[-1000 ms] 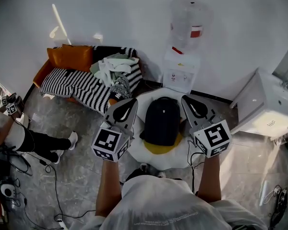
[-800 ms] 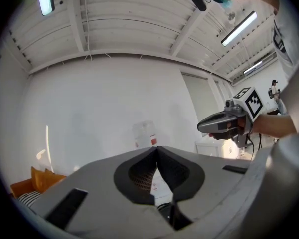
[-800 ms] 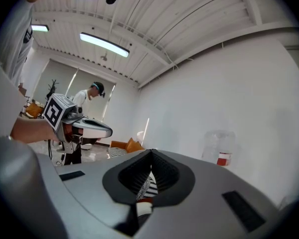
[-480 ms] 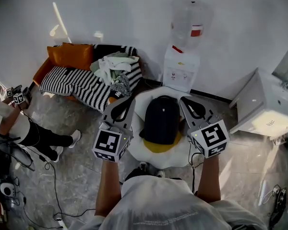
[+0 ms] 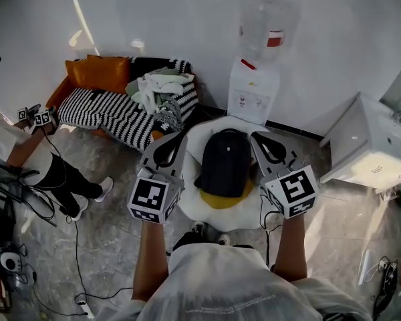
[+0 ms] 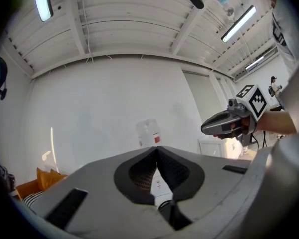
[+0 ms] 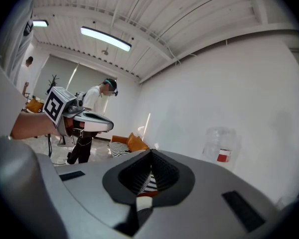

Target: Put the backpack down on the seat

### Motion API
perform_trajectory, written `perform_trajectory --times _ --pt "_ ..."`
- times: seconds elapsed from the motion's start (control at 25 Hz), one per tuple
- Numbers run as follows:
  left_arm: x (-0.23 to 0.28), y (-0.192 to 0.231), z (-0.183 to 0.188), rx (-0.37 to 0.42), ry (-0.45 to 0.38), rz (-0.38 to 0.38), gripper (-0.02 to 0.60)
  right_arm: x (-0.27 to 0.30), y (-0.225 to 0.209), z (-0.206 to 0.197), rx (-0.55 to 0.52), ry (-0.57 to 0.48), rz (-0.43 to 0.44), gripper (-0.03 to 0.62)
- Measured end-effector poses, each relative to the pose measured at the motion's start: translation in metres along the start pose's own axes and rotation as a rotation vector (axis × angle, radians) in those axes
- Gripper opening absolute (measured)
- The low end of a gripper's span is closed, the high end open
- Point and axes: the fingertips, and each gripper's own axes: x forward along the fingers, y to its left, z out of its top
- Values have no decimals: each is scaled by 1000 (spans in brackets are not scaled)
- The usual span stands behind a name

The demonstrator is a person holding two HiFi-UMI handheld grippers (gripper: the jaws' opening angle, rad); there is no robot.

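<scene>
A dark backpack lies on a round white seat with a yellow cushion showing under its near end. My left gripper hovers just left of the bag, its jaws shut with nothing between them. My right gripper hovers just right of it, also shut and empty. Neither touches the backpack. In the left gripper view the closed tips point up at the wall, and the right gripper shows beside them. The right gripper view shows closed tips and the left gripper.
A water dispenser with its bottle stands against the wall behind the seat. A striped sofa with an orange cushion and heaped clothes lies back left. Another person stands at the left among floor cables. A white cabinet is at the right.
Both grippers stay shut beside the backpack, almost where they were. The person at the left has straightened up and raised their own grippers.
</scene>
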Motion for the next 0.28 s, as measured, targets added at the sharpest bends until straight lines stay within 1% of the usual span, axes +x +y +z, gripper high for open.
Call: perform_trajectory --times 0.28 --pt "-3 -2 -7 -7 10 -2 -5 0 5 -5 2 3 8 3"
